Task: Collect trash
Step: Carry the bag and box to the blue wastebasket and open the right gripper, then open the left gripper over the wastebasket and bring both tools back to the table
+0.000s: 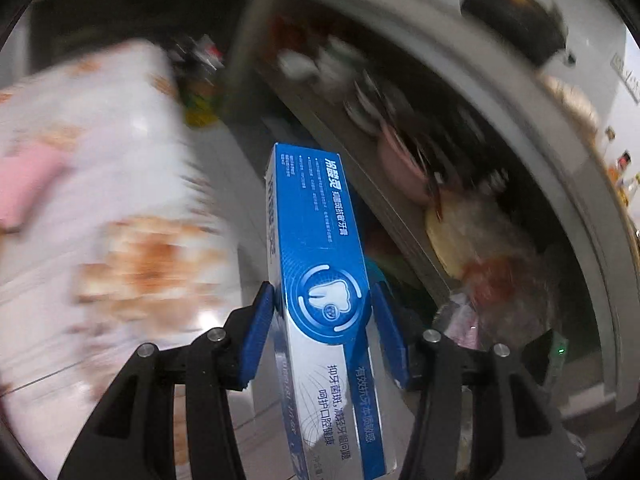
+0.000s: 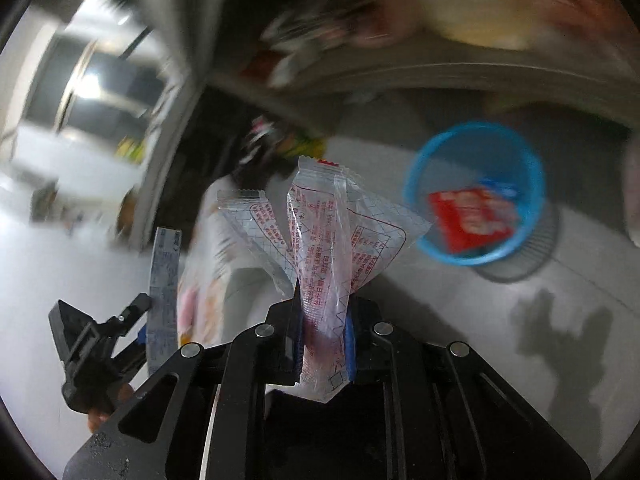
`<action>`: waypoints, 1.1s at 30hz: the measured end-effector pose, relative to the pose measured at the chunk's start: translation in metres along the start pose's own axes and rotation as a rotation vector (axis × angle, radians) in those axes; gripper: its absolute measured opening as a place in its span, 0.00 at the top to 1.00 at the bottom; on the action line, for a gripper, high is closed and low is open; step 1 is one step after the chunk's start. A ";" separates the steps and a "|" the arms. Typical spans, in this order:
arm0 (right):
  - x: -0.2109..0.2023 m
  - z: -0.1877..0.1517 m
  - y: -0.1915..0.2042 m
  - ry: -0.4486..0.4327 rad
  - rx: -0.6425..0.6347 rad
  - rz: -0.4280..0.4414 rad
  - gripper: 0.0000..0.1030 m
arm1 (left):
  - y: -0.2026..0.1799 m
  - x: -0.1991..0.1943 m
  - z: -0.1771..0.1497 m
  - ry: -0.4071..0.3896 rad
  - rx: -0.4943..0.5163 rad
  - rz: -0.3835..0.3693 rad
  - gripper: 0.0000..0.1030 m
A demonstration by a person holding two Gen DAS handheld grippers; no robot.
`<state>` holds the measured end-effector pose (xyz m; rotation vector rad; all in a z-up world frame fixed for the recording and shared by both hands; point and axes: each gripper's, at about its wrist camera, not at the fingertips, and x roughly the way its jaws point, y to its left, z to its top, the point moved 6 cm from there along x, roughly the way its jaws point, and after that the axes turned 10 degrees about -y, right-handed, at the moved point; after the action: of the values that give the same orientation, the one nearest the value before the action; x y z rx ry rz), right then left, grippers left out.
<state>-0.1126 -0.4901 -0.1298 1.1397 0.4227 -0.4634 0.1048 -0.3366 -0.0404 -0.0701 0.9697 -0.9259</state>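
Note:
My left gripper [image 1: 324, 320] is shut on a blue and white toothpaste box [image 1: 320, 248], which stands up between the blue pads and points away from the camera. In the right wrist view the same left gripper [image 2: 136, 320] shows at the lower left, with the box [image 2: 164, 280] seen edge-on. My right gripper [image 2: 324, 340] is shut on clear plastic wrappers with red print [image 2: 328, 232] that fan out above the jaws. Beyond them, to the right, a blue trash basket [image 2: 420, 168] stands on the floor with a red packet [image 2: 468, 220] inside.
The background is motion-blurred. A white cloth with an orange floral print [image 1: 100, 200] fills the left. A cluttered shelf [image 1: 400, 140] of dishes and bags runs along the right, with a dark pot [image 1: 516, 16] on top. Pale floor [image 2: 500, 320] surrounds the basket.

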 end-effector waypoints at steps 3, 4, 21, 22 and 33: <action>0.007 0.005 -0.038 0.006 0.068 -0.058 0.86 | -0.023 0.062 -0.010 0.149 0.005 -0.011 0.52; 0.014 0.005 -0.046 0.014 0.082 -0.074 0.86 | -0.029 0.076 -0.013 0.180 0.009 -0.007 0.52; 0.119 0.041 -0.127 0.033 -0.086 -0.362 0.55 | -0.097 0.173 -0.018 0.204 0.075 -0.123 0.36; 0.119 0.040 -0.125 0.024 -0.101 -0.358 0.55 | -0.095 0.167 -0.017 0.195 0.072 -0.133 0.36; 0.141 0.069 -0.116 -0.040 -0.342 -0.500 0.23 | -0.083 0.066 0.005 0.051 0.059 -0.192 0.34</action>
<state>-0.0537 -0.6125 -0.2693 0.6850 0.7275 -0.8134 0.0702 -0.4366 -0.0459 -0.0915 0.9938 -1.1368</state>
